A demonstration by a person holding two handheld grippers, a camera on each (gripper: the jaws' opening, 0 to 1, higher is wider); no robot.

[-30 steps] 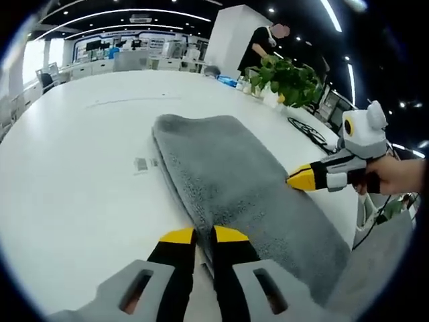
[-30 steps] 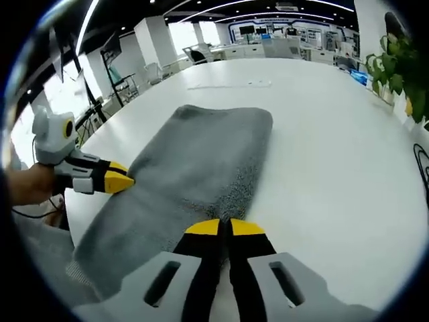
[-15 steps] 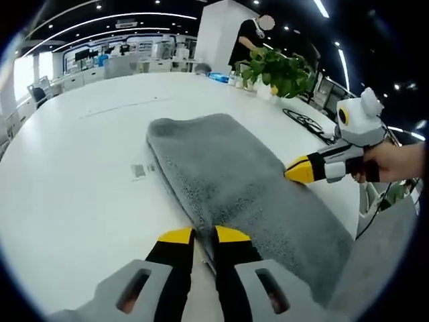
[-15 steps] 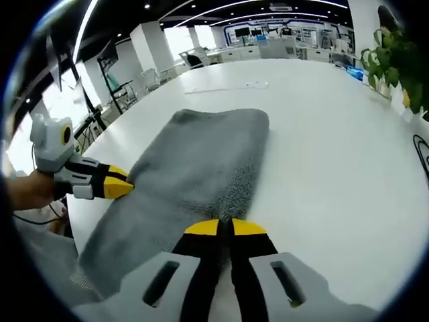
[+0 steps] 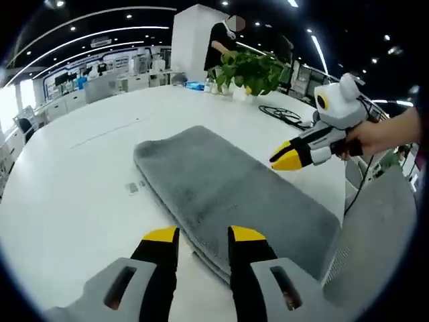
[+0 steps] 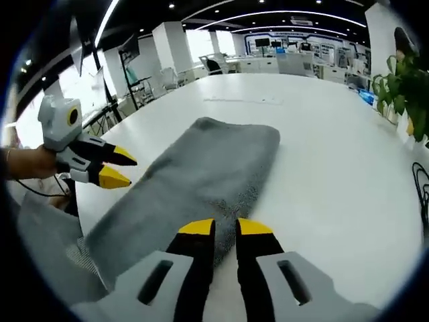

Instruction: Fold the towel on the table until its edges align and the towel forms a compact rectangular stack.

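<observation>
Two grippers, left gripper (image 5: 198, 236) and right gripper (image 6: 225, 226), both parted, gripping nothing, above folded grey towel (image 5: 221, 184) lying flat on white desk (image 5: 74, 181).

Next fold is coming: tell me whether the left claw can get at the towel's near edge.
Probably yes. The left claw is open just over the towel, and nothing lies between it and the near edge.

A plain grey towel (image 5: 228, 194) lies on a white table (image 5: 74, 181), beside yellow-tipped black grippers.
</observation>
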